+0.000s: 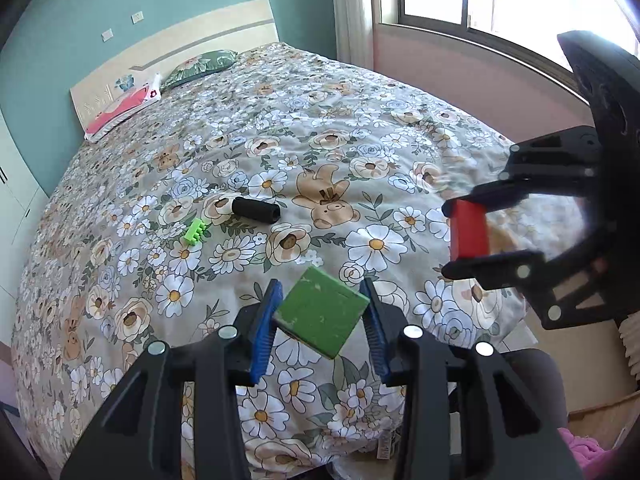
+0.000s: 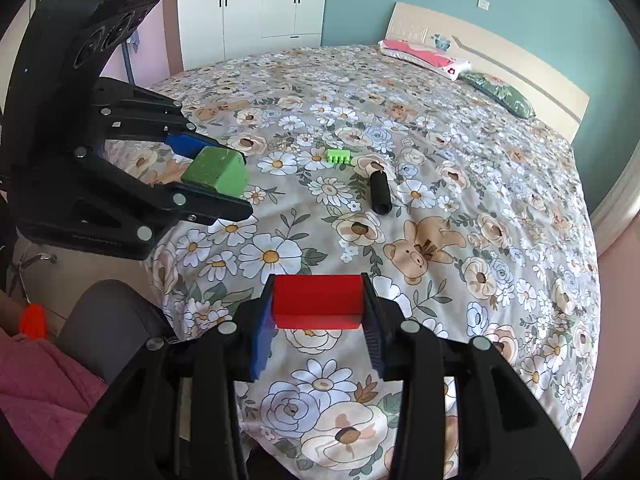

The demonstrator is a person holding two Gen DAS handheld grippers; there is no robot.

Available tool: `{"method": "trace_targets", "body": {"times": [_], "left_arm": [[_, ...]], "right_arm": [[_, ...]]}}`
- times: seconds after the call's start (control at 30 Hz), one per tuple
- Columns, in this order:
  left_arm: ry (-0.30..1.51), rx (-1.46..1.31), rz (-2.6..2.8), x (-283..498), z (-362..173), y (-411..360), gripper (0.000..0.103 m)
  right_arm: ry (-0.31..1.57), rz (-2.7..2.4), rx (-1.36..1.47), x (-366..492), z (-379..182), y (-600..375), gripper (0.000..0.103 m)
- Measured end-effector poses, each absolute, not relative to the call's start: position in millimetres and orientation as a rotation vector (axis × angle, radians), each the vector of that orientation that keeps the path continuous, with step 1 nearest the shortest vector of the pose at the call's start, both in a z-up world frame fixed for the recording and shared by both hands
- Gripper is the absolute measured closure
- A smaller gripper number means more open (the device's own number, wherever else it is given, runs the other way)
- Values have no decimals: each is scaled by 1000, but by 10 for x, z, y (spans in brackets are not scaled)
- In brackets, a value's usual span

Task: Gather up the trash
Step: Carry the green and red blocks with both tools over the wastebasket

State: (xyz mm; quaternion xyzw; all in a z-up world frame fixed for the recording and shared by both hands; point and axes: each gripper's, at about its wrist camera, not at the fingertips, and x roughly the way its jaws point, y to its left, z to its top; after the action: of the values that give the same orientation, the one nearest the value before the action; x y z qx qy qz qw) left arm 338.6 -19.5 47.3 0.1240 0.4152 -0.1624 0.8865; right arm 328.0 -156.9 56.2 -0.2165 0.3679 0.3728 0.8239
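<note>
My left gripper [image 1: 322, 304] is shut on a worn green block [image 1: 322, 314], held tilted above the flowered bedspread; the right wrist view shows the same green block [image 2: 214, 170] in that left gripper [image 2: 228, 176] at the upper left. My right gripper [image 2: 318, 300] is shut on a red block [image 2: 318, 300], also lifted off the bed; from the left wrist it appears at the right, the red block [image 1: 468, 230] between the black fingers. On the bed lie a black cylinder [image 1: 256, 209] [image 2: 380, 192] and a small light-green comb-like piece [image 1: 195, 232] [image 2: 339, 157].
The bed [image 1: 360, 128] fills both views, with a pink pillow [image 1: 120, 110] and a green pillow [image 1: 200, 68] by the headboard. A white wardrobe [image 2: 256, 4] stands beyond the bed, a window [image 1: 500, 0] on the other side. Pink cloth [image 2: 36, 376] and a person's grey-clad leg [image 2: 108, 328] lie near the bed's corner.
</note>
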Motion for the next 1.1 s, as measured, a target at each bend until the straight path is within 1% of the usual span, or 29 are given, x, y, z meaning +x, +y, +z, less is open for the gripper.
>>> {"method": "trace_targets", "body": {"times": [0.23,0.43,0.77,1.1], "left_arm": [[815,271,-302,2738,797,-216,61],[794,263,-299,2301,859,-221,61],[830,248,-309,1900,594,-221,61],[911,190,-296,1730,83,-47,61]], "right_arm": [[707,804,-506,2557,951,-1589,62],[676,805,-555,2050,1023,-1629,63],[695,801,-612,1524,803,-1629,63],[783,833,-614,1372,304,-1540,63]]}}
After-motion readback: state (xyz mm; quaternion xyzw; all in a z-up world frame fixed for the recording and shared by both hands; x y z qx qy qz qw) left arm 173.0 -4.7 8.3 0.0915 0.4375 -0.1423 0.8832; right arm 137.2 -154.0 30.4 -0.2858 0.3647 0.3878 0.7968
